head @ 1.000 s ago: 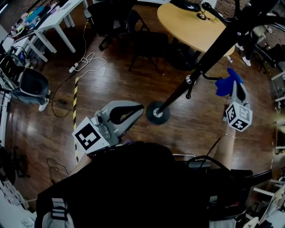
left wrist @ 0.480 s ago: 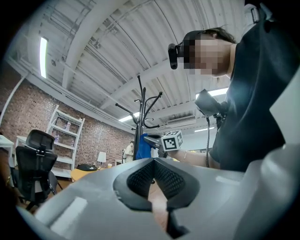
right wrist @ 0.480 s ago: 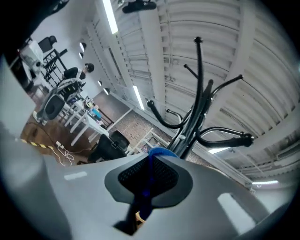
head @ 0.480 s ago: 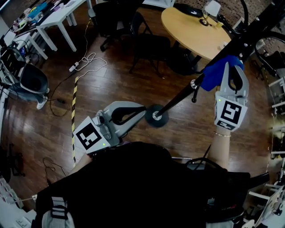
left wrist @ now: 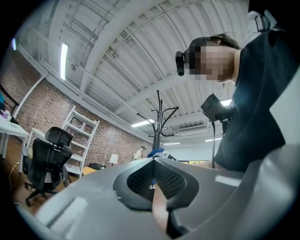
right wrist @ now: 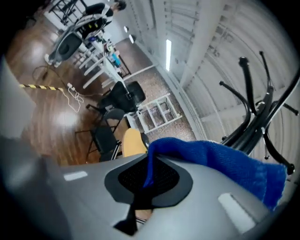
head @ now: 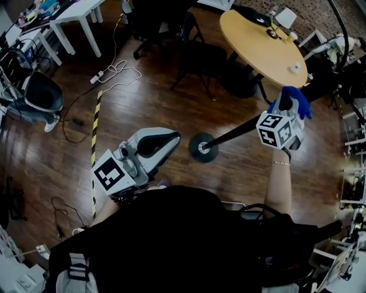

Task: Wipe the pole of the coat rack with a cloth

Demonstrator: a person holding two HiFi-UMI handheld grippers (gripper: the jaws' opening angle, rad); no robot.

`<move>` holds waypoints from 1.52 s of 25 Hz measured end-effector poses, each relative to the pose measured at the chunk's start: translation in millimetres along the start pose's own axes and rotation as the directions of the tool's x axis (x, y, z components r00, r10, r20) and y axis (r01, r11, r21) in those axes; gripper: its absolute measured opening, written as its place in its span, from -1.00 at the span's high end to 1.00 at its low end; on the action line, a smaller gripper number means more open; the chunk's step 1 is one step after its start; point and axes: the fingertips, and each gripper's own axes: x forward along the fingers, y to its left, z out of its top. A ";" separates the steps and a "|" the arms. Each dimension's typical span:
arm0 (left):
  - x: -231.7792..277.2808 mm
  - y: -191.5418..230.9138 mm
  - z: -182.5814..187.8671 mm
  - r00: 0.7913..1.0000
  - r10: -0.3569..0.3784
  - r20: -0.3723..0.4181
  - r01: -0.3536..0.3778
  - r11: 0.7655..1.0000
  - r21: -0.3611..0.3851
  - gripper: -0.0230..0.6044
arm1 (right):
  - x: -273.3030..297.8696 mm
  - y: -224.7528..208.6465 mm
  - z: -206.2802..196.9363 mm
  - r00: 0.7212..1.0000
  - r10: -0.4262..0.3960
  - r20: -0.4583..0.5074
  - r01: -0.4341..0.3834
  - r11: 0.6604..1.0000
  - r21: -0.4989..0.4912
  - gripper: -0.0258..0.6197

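The black coat rack pole (head: 231, 135) rises from its round base (head: 202, 147) on the wood floor and runs toward the upper right. My right gripper (head: 290, 98) is shut on a blue cloth (head: 299, 103), which lies across the pole; the marker cube hides the contact. In the right gripper view the cloth (right wrist: 220, 161) is pinched between the jaws of the right gripper (right wrist: 149, 164), with the rack's hooks (right wrist: 257, 117) beyond. My left gripper (head: 173, 138) hangs left of the base, shut and holding nothing. In its own view the left gripper (left wrist: 153, 161) points at the rack (left wrist: 158, 119).
A round wooden table (head: 260, 43) and dark chairs (head: 197, 57) stand behind the rack. A power strip with white cables (head: 111, 71) and a yellow-black floor tape (head: 95, 131) lie to the left. White desks (head: 68, 14) fill the far left corner.
My right gripper carried the blue cloth from the right of the pole onto it, then turned so that its cube faces up. The left gripper barely moved.
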 end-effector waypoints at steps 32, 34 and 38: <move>-2.7 -1.0 -10.9 0.981 -0.157 -0.111 0.150 0.986 -0.070 0.95 | -116.1 62.4 135.6 0.712 0.362 0.602 -0.653 0.655 0.380 0.86; 13.2 -13.9 -19.8 0.968 -0.207 -0.143 0.199 0.977 -0.072 0.95 | -152.0 87.4 97.0 0.689 0.382 0.616 -0.694 0.595 0.406 0.86; 44.9 -31.1 -43.5 0.948 -0.257 -0.189 0.239 0.965 -0.111 0.95 | -176.0 139.4 -24.6 0.822 0.364 0.438 -0.569 0.553 0.608 0.86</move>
